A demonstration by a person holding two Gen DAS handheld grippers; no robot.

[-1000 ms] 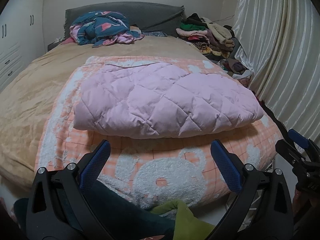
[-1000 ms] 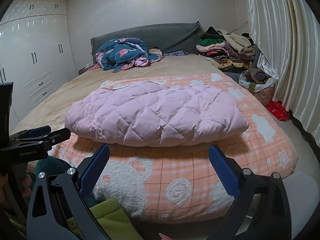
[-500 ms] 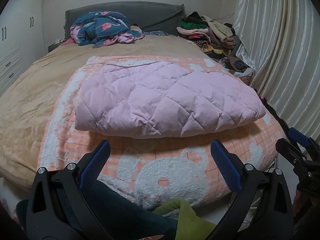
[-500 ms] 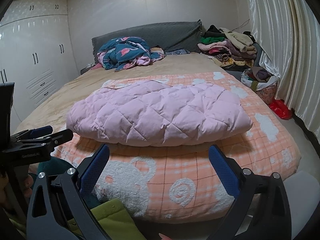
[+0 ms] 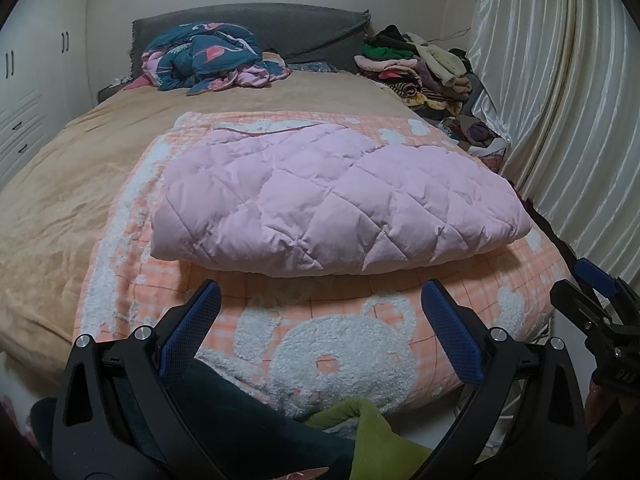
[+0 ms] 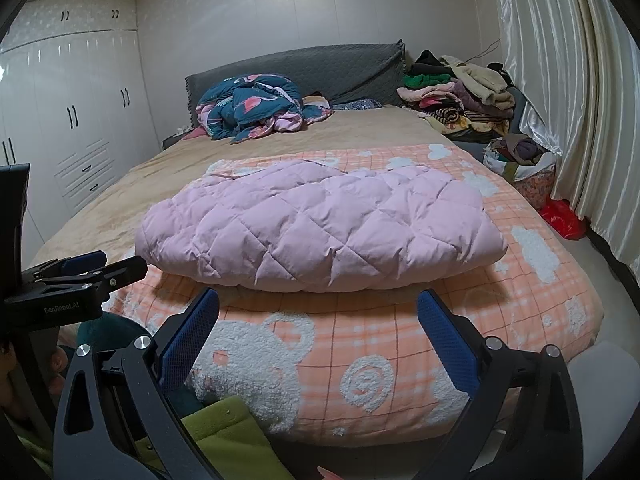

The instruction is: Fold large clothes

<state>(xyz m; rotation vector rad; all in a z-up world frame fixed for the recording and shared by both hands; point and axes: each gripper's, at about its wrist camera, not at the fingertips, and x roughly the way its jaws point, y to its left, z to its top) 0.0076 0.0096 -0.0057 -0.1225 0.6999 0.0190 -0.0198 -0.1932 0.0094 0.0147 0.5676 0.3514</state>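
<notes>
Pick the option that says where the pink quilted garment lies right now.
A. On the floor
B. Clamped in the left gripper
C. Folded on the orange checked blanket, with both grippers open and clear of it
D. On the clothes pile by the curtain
C: the pink quilted garment lies folded on the orange checked blanket, and the left gripper and right gripper are open, short of it.
</notes>
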